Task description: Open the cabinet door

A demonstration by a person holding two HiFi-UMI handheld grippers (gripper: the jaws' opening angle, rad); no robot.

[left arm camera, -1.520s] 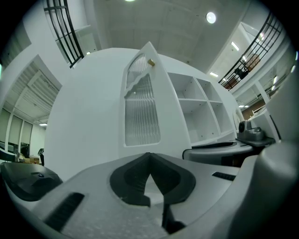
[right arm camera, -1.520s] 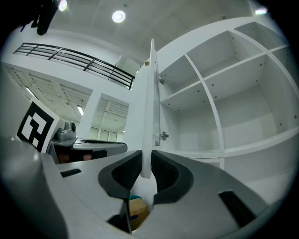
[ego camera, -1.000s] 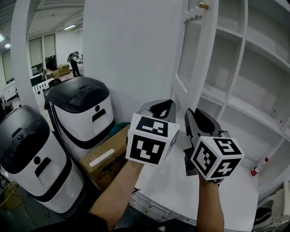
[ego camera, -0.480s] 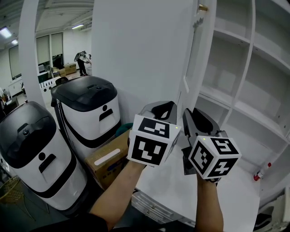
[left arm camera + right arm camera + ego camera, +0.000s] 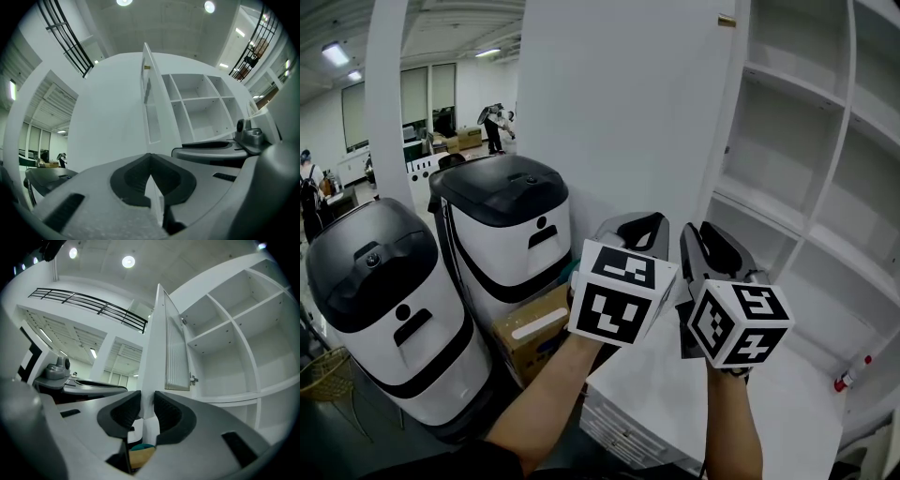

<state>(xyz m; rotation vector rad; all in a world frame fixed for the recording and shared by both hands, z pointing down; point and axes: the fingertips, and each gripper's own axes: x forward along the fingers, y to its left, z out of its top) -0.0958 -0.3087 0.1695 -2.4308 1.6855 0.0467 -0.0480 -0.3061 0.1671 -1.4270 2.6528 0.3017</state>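
The door (image 5: pixel 619 103) stands at twelve o'clock in my head view, a plain white panel swung wide and seen nearly edge-on, with a small brass fitting near its top corner. In my right gripper view its inner face carries a ribbed inset panel (image 5: pixel 177 352) and a metal hinge beside the frame. The cabinet (image 5: pixel 797 169) fills the two o'clock side, white shelves cut into compartments. A red-capped bottle (image 5: pixel 848 372) lies on the cabinet's bottom surface at four o'clock.

My left gripper (image 5: pixel 633 225) is clenched, jaws together with nothing in them, pointing at the door's lower part. My right gripper (image 5: pixel 698 234), just beside it, is released: its jaws have just been opening, and the door's edge (image 5: pixel 145 380) shows in the gap between them, the pads not pressing on it.

At nine o'clock stand two white bins (image 5: pixel 389 309) with black lids, both lids down, so I cannot tell what they hold. At eight o'clock a cardboard box (image 5: pixel 534 328) sits closed against the nearer bin, with something teal (image 5: pixel 140 446) just behind it.
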